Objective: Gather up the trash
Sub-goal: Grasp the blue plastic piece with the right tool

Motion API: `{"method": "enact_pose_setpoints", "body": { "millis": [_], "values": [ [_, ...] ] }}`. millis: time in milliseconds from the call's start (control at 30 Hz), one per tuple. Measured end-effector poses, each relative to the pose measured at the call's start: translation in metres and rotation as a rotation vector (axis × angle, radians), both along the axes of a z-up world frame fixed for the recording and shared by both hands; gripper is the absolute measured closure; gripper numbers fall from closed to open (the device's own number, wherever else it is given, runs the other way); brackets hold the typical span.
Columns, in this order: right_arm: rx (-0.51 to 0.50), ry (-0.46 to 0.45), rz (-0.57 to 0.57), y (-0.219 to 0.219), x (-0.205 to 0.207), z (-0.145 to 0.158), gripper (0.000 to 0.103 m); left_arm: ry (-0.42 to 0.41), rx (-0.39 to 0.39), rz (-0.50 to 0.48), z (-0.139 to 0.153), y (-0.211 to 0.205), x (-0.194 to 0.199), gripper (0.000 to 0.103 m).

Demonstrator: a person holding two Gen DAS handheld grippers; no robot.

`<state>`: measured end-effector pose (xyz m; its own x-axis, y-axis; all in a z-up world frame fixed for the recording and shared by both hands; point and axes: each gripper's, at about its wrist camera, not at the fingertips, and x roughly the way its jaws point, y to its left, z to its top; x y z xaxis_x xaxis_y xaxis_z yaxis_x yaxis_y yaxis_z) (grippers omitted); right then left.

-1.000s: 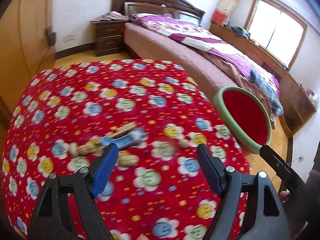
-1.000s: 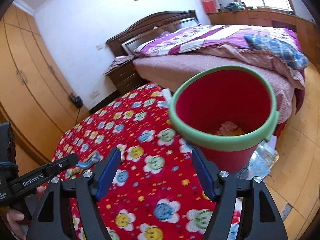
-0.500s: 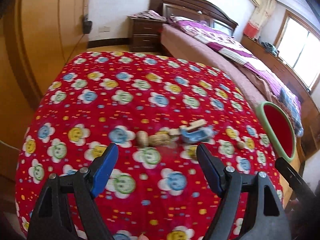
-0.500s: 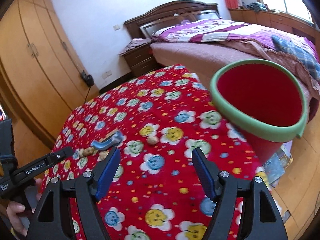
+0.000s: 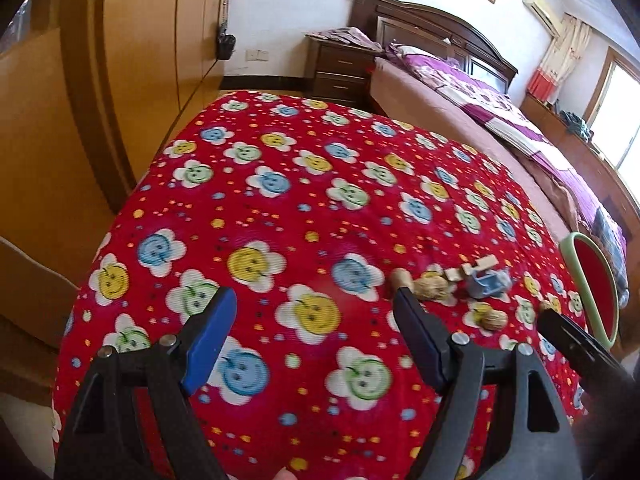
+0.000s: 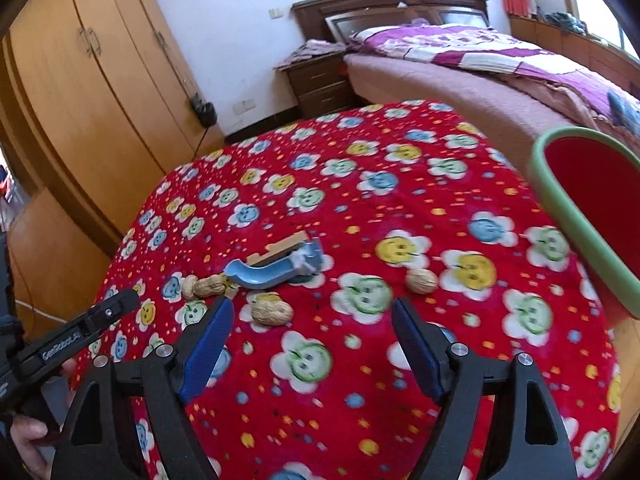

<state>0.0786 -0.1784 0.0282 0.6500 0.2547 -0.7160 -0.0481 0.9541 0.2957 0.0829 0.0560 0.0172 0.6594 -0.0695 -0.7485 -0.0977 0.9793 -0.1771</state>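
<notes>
trash lies in a loose cluster on the red flowered blanket [image 6: 360, 208]: a curved blue plastic piece [image 6: 276, 266] touching a flat tan wooden strip [image 6: 280, 249], three rough-shelled peanuts [image 6: 272, 312] beside and below it, and one rounder nut [image 6: 421, 280] set apart toward the bin. my right gripper [image 6: 310, 316] tilts down over the blanket just short of the nearest peanut, its jaws opening with nothing between the blue pads. my left gripper [image 5: 314, 312] tilts down likewise, jaws spread wide and unloaded, the cluster lying past its right finger. the red bin [image 6: 592, 200] with a green rim stands at the blanket's right edge. beyond are a wooden wardrobe [image 6: 100, 80], a dark nightstand [image 6: 320, 80] and a bed [image 6: 460, 64] with purple covers.
</notes>
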Motion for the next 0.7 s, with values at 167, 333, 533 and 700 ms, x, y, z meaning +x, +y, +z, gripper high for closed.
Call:
{"method": "enact_pose_setpoints", "body": {
  "millis": [167,333,533,700],
  "values": [
    [-0.052,0.009,0.033,0.021,0.018,-0.007,0.021,-0.009,-0.003,0.0,-0.003,0.006,0.0,0.023],
    [-0.091,0.029,0.069,0.037,0.033,-0.014,0.021,-0.01,-0.019,-0.014,-0.004,0.006,0.0,0.023],
    [-0.144,0.05,0.075,0.046,0.043,-0.021,0.021,-0.006,-0.02,-0.024,-0.007,0.005,0.002,0.023],
    [-0.191,0.06,0.077,0.051,0.05,-0.025,0.021,0.001,-0.02,-0.021,-0.009,0.003,0.005,0.023]
  ]
}}
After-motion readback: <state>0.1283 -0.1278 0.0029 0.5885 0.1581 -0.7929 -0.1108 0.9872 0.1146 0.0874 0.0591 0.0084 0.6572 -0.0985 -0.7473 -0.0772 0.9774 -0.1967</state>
